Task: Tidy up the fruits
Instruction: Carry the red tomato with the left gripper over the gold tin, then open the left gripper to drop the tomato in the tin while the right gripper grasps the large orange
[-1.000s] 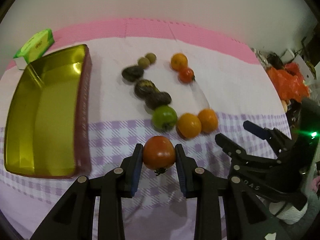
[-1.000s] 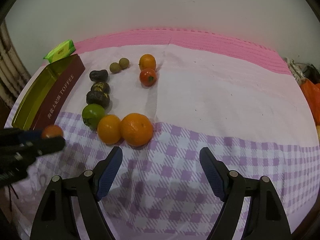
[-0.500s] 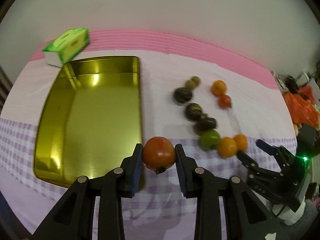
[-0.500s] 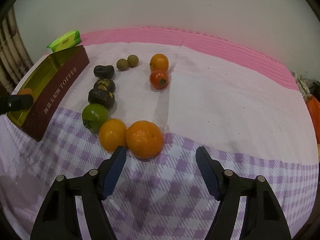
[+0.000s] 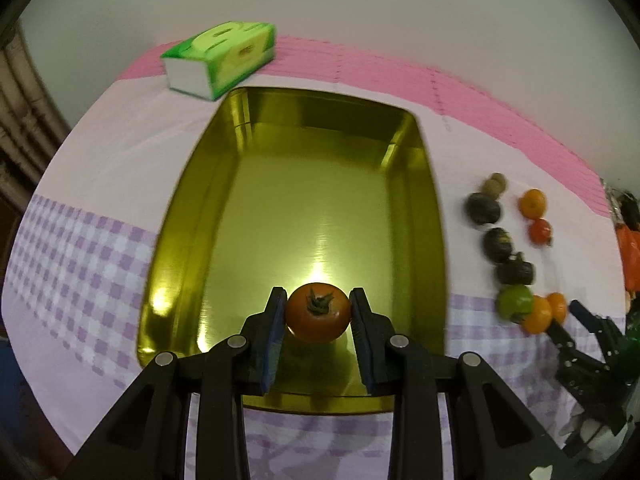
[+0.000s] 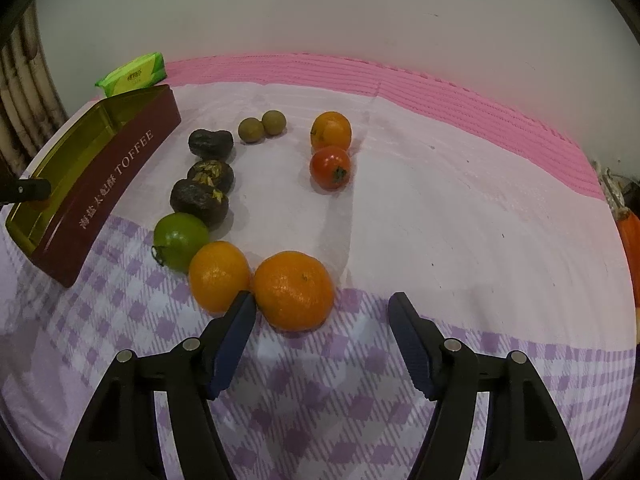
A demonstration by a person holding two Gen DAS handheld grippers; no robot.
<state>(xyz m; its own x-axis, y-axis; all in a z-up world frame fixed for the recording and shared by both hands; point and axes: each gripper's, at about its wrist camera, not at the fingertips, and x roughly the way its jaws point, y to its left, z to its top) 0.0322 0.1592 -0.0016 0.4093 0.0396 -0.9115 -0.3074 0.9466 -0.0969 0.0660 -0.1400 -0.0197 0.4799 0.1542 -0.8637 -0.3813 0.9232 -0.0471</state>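
My left gripper (image 5: 318, 312) is shut on a red-orange tomato (image 5: 318, 320), stalk facing the camera, just above the near part of the open gold tin (image 5: 320, 184). The tin holds nothing else. In the right wrist view my right gripper (image 6: 322, 308) hovers low over the checked cloth and its jaws are closing. The large orange (image 6: 294, 290) lies in the gap beside the left finger, with neither pad pressing on it. A smaller orange (image 6: 218, 276) and a green fruit (image 6: 180, 240) continue the row to its left.
Three dark fruits (image 6: 200, 200), two small brown ones (image 6: 262, 126), another orange (image 6: 331, 130) and a red tomato (image 6: 330, 168) lie further back. A green tissue pack (image 5: 220, 60) sits behind the tin. An orange bag (image 5: 630, 248) lies past the cloth's right edge.
My left gripper has carried the tomato leftwards from the checked cloth to over the gold tin, and it has rolled. My right gripper has moved closer to the large orange and its jaws have narrowed.
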